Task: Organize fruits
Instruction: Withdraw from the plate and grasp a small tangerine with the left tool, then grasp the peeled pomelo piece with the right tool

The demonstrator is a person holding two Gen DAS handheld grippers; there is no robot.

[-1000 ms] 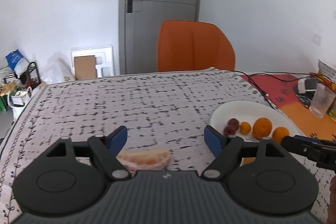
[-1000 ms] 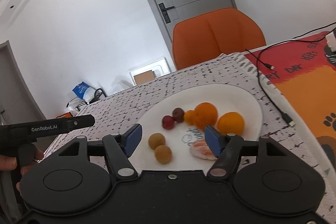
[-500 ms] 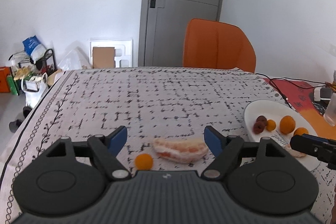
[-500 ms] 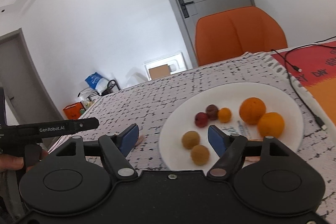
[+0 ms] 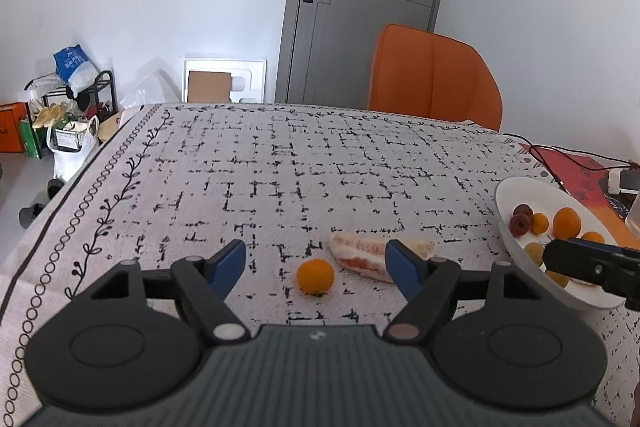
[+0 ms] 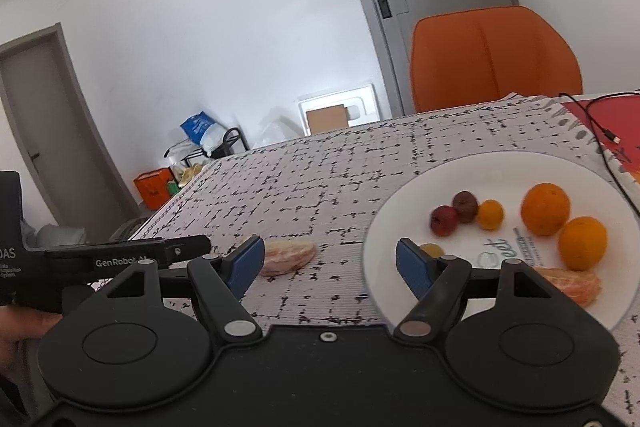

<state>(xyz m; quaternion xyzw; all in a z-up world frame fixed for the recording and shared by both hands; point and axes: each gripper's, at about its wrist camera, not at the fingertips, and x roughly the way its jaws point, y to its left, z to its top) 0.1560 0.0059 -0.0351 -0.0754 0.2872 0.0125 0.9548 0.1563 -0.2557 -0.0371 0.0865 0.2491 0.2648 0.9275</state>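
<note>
A peeled pomelo piece [image 5: 360,259] and a small orange kumquat [image 5: 315,275] lie on the patterned tablecloth. My left gripper [image 5: 316,263] is open and empty, just short of them, with the kumquat between its fingers in view. A white plate [image 6: 404,211] at the right holds two oranges [image 6: 546,209], a kumquat, two dark red fruits [image 6: 444,220], yellowish fruits and a peeled orange piece [image 6: 576,285]. My right gripper [image 6: 330,263] is open and empty over the plate's left rim. The pomelo piece also shows in the right wrist view [image 6: 288,257].
An orange chair [image 5: 434,77] stands behind the table. A black cable [image 6: 600,131] and a red mat [image 5: 576,167] lie at the far right, beside a clear cup [image 5: 634,215]. The table's left edge [image 5: 72,183] drops to floor clutter.
Both grippers have pulled back and shifted left. The kumquat has come into the left view. The right gripper has moved off the plate's middle to its left rim.
</note>
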